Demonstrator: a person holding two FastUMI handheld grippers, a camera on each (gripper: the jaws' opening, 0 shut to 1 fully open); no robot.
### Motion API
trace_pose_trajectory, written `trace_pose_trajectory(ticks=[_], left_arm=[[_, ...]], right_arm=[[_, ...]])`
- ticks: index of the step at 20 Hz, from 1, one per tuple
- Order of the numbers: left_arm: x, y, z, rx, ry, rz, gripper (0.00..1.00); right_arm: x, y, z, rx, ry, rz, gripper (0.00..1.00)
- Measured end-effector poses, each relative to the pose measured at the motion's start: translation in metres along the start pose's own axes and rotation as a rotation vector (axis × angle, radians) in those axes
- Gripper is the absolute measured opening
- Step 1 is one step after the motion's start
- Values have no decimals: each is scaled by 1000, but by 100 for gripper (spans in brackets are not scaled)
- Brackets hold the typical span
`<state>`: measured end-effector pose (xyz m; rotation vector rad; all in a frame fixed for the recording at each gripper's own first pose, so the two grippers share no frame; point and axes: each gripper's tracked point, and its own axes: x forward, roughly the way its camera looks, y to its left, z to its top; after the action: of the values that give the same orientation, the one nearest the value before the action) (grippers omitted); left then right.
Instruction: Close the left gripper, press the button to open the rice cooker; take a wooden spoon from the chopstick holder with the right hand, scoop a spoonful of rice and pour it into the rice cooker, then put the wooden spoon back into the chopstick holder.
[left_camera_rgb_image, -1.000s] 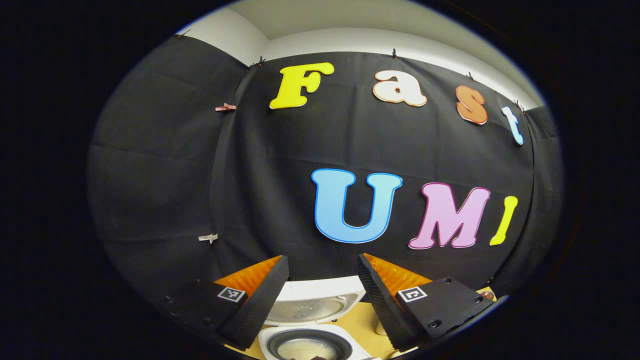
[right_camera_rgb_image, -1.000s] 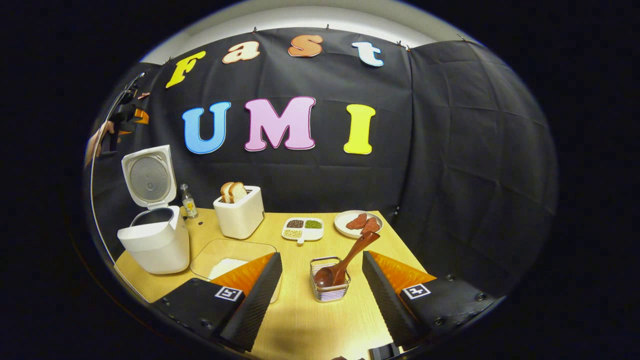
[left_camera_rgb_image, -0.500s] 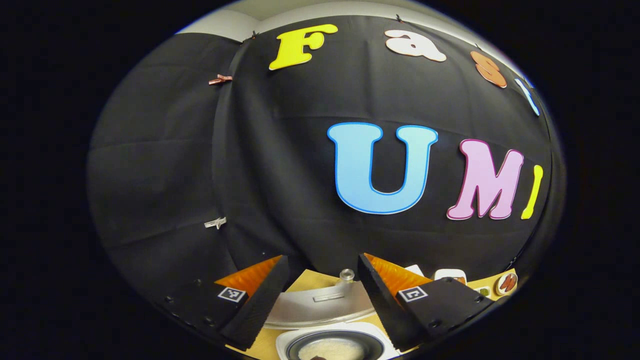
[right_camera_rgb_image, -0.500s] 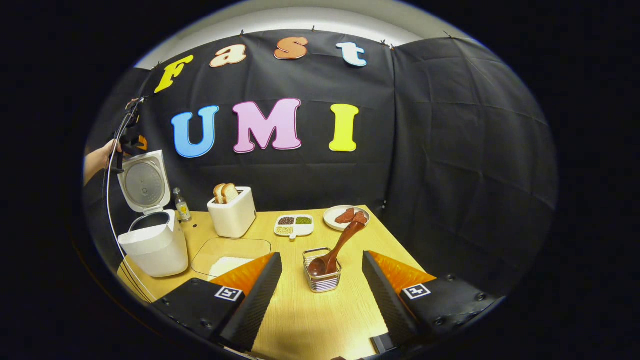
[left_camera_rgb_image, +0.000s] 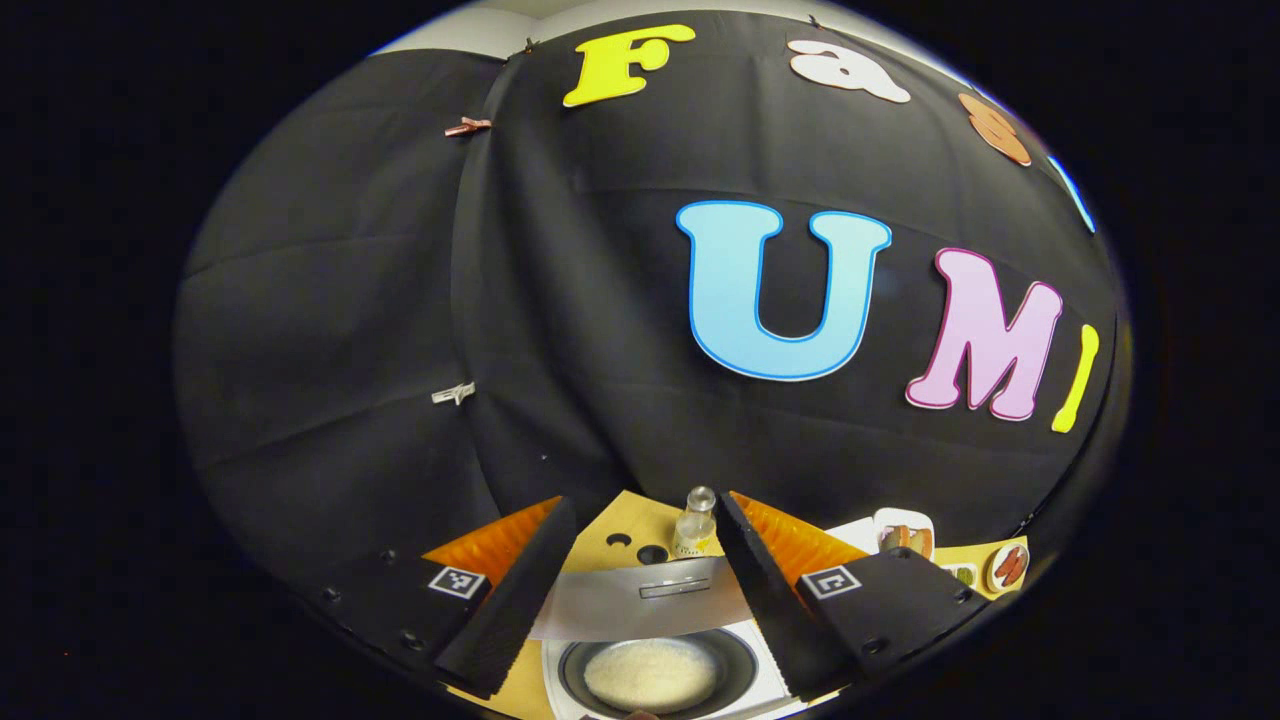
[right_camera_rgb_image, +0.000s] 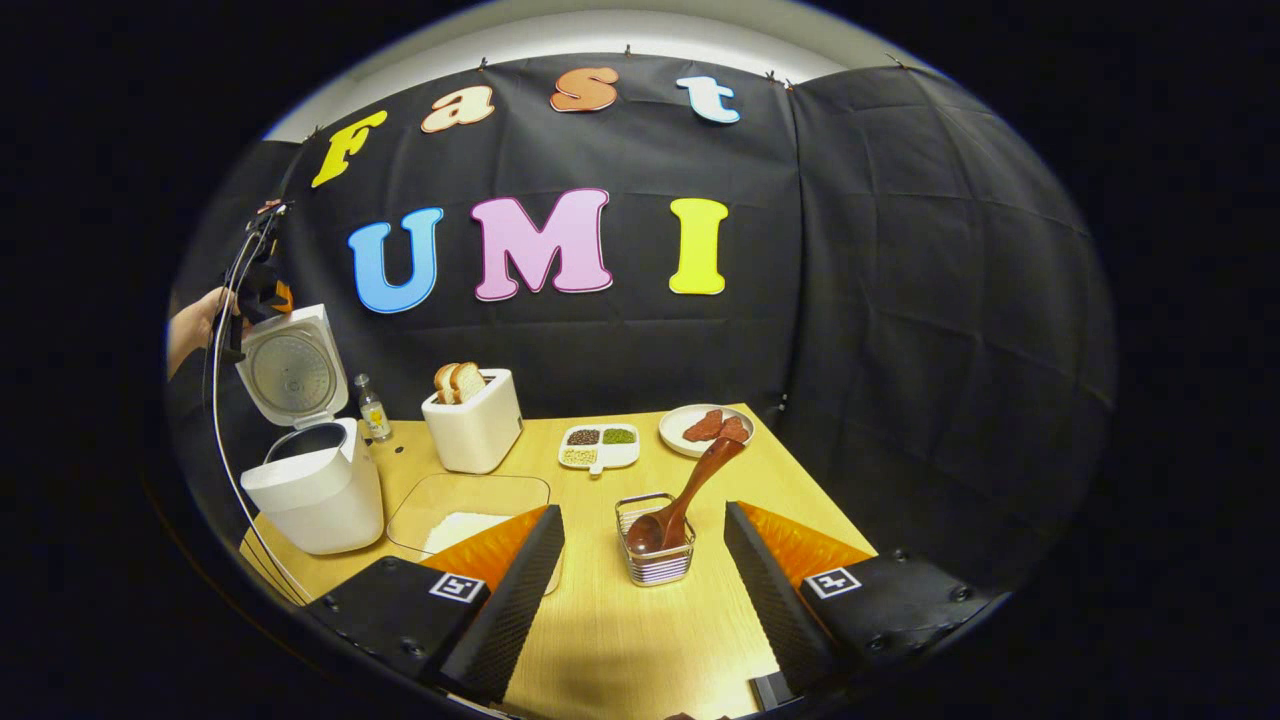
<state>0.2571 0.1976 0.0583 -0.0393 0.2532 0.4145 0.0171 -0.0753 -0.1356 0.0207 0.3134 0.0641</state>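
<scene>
1. Tongs first: the right tongs (right_camera_rgb_image: 640, 610) hang wide apart over the near edge of the surface (right_camera_rgb_image: 640, 640), holding nothing, with the chopstick holder (right_camera_rgb_image: 657, 552) sitting between and just past the two fingers.
2. Left tongs (left_camera_rgb_image: 635, 590) are also spread wide and empty, hovering right above the rice cooker (left_camera_rgb_image: 660, 670) and looking down into it. From the right gripper view you can spot the left tongs (right_camera_rgb_image: 258, 290) way up by the top edge of the lid, with a hand (right_camera_rgb_image: 190, 322) holding them.
3. Rice cooker (right_camera_rgb_image: 312, 487) is at the far left of the surface, lid (right_camera_rgb_image: 287, 368) flipped up and standing open. In the left gripper view the inner pot has a pale patch of rice (left_camera_rgb_image: 650, 675) at the bottom.
4. Wooden spoon (right_camera_rgb_image: 685, 500) is in the chopstick holder, bowl end down, handle leaning up and to the right toward the plate (right_camera_rgb_image: 705, 430) with reddish slices on it.
5. Clear tray (right_camera_rgb_image: 465, 510) with a heap of white rice sits just right of the cooker, partly behind the right tongs' left finger.
6. Other stuff at the back: a toaster (right_camera_rgb_image: 474, 425) with two bread slices, a small bottle (right_camera_rgb_image: 373, 408) between cooker and toaster, and a divided dish (right_camera_rgb_image: 600, 447) of beans or grains.
</scene>
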Motion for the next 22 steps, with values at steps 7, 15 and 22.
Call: trace_pose_trajectory(ticks=[7, 15, 22], left_arm=[[-46, -20, -92, -10, 157, -30, 98], [-57, -32, -186, 18, 230, 11, 98], [-57, -45, -242, 69, 230, 26, 99]], right_arm=[[19, 21, -7, -20, 27, 105, 99], [36, 5, -7, -44, 36, 136, 100], [49, -10, -10, -43, 60, 179, 99]])
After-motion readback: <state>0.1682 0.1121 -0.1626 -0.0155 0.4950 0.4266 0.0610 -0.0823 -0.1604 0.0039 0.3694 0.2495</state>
